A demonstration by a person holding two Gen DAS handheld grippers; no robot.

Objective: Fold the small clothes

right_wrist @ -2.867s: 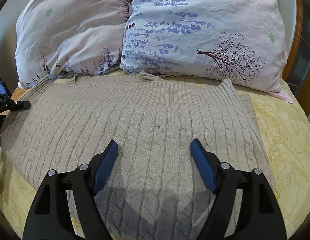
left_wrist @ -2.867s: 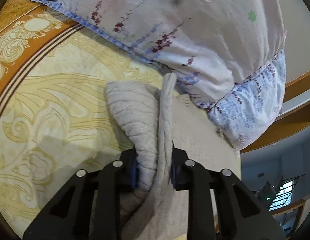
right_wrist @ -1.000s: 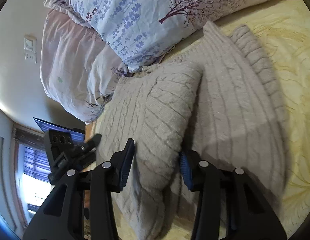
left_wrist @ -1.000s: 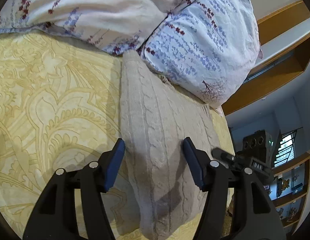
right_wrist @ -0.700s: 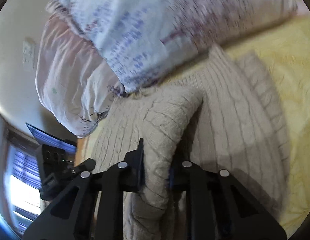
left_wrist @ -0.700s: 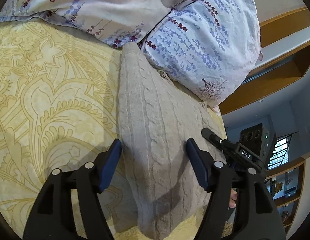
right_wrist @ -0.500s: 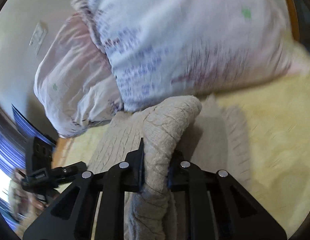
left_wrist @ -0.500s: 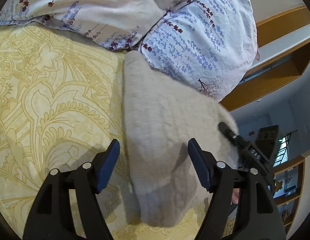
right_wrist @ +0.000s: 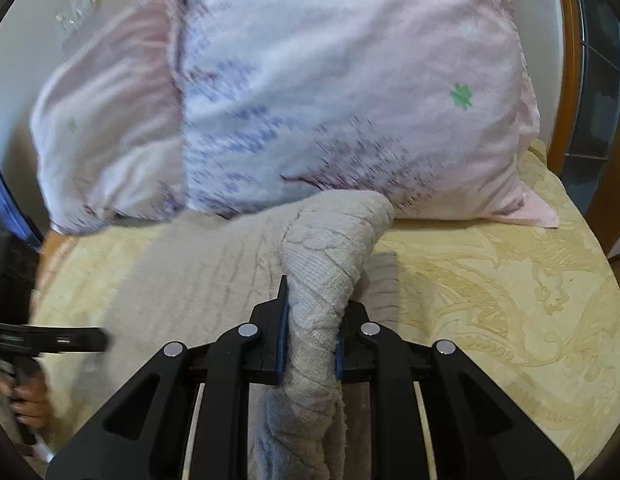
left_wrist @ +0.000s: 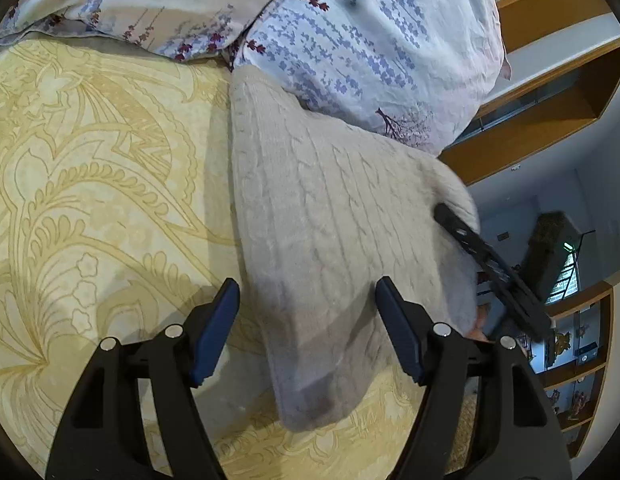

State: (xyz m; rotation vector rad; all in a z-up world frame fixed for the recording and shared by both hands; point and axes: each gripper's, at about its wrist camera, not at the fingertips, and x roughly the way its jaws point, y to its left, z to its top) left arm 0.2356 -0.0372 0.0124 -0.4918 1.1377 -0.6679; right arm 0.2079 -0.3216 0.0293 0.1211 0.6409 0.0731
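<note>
**A:** What's the left cam got?

**B:** Left gripper (left_wrist: 306, 320) spread wide, holding nothing, over a chunky beige cable-knit sweater (left_wrist: 321, 216) on the yellow damask bedspread (left_wrist: 90, 168), floral pillows (left_wrist: 349, 32) behind, wooden shelves (left_wrist: 549, 112) to the right.

**A:** Right cam?

**B:** Right gripper (right_wrist: 310, 340) clamped on a lifted sweater (right_wrist: 329, 248) fold. Pillows (right_wrist: 329, 100) blurry, bedspread (right_wrist: 489, 280) underneath.

Both wrist views look close and low across the bed toward the pillows (left_wrist: 349, 20), sharing the sweater (right_wrist: 214, 276).
</note>
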